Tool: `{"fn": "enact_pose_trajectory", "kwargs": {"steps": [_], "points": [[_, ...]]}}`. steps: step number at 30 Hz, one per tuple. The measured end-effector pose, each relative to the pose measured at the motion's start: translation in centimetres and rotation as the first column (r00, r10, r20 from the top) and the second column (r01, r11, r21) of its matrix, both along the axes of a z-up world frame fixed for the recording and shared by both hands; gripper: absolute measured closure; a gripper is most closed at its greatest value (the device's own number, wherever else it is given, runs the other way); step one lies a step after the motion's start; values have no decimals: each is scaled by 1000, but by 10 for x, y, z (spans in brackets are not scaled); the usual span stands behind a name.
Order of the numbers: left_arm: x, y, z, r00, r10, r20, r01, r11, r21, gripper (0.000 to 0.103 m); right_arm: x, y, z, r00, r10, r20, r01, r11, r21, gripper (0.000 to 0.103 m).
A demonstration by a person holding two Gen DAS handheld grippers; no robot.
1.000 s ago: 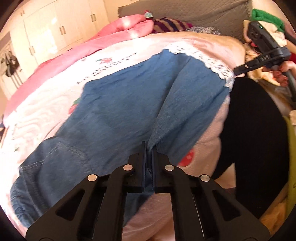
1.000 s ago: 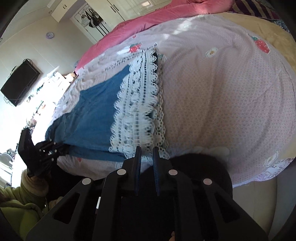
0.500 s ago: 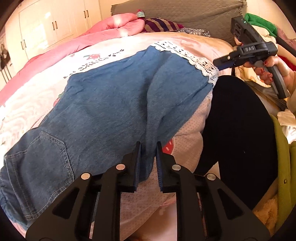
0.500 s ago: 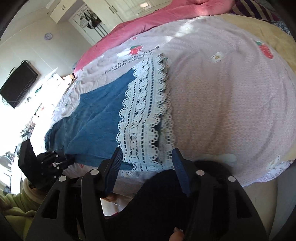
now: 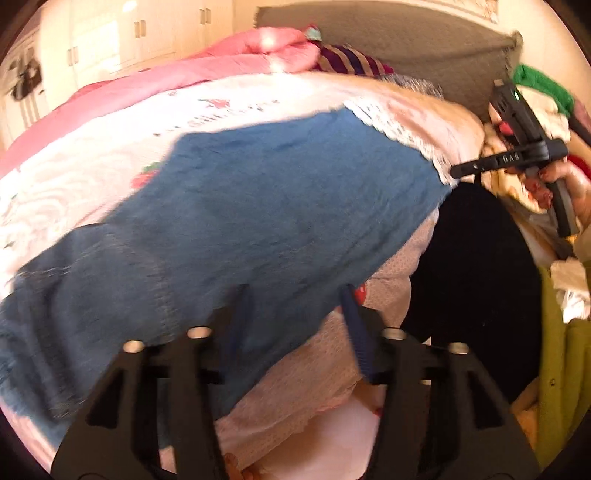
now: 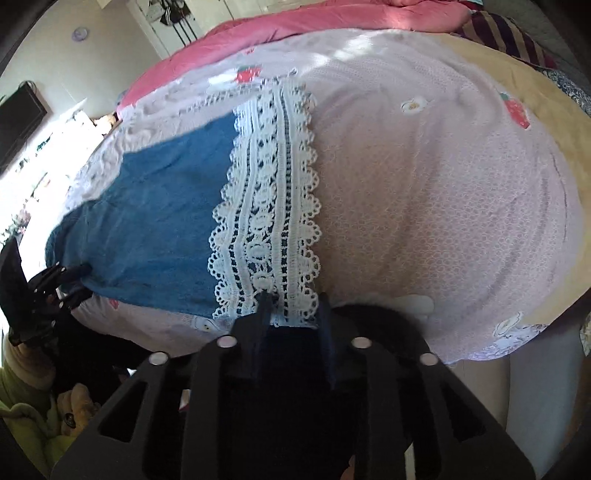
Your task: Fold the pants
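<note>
Black left gripper (image 5: 295, 317) is opening its two fingers; the near edge of the blue denim pants (image 5: 258, 206) lies between them, but the blurry picture shows no squeeze. Those pants are spread flat on the pale pink strawberry bedspread (image 5: 92, 162). At their far end sits the black right gripper (image 5: 480, 168).

Seen from the right wrist, the right gripper (image 6: 293, 314) stands partly apart at the white lace hem (image 6: 269, 199), which reaches between its tips, not pinched.

A home bedroom: a bed (image 6: 443, 184) under a strawberry-print cover, pink quilt (image 5: 155, 85) bunched behind, white wardrobe doors (image 5: 155, 33), a television (image 6: 16, 122) on the wall.
</note>
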State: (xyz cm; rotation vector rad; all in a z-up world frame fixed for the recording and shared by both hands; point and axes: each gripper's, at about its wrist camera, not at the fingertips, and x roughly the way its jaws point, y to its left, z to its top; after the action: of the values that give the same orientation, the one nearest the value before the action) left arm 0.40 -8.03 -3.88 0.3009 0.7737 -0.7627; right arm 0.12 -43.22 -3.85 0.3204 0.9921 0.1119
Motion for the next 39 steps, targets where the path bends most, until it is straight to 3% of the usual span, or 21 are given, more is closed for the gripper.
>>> {"fn": "enact_pose_trajectory", "kwargs": {"steps": [2,4,7,10,14,18,20,22,25,30,35,39], "points": [[-5,25,13,998,55,26,-54,998,-28,51,-6,-3,11,999,-20,47,19,1000,14,66],[-6,50,24,990,133,45,-131,990,-43,39,-9,3,24,995,-8,101,5,1000,29,58],[0,104,38,942,327,74,-323,945,-57,27,-6,27,34,986,61,155,-68,997,36,53],[16,154,44,872,488,21,-485,870,-89,23,11,64,38,968,177,177,-189,980,56,49],[37,194,37,818,561,-123,-574,803,-157,23,37,124,33,927,345,150,-352,936,20,45],[59,201,23,800,547,-247,-593,786,-177,26,60,168,19,892,444,88,-444,896,-12,45],[67,201,17,793,522,-315,-594,778,-206,47,67,182,15,879,470,73,-470,882,-21,45],[73,190,14,788,540,-297,-599,783,-165,70,72,191,13,877,478,59,-476,879,-43,45],[79,185,22,794,558,-242,-600,785,-155,80,81,192,6,881,471,29,-469,881,-69,45],[87,207,44,788,584,-195,-615,758,-219,81,90,202,-1,881,473,28,-470,880,-62,45],[80,200,26,799,564,-209,-597,785,-165,81,85,202,-7,881,470,42,-466,881,-82,44],[67,209,11,773,591,-232,-629,760,-164,75,79,199,-11,881,471,48,-465,879,-104,44]]}}
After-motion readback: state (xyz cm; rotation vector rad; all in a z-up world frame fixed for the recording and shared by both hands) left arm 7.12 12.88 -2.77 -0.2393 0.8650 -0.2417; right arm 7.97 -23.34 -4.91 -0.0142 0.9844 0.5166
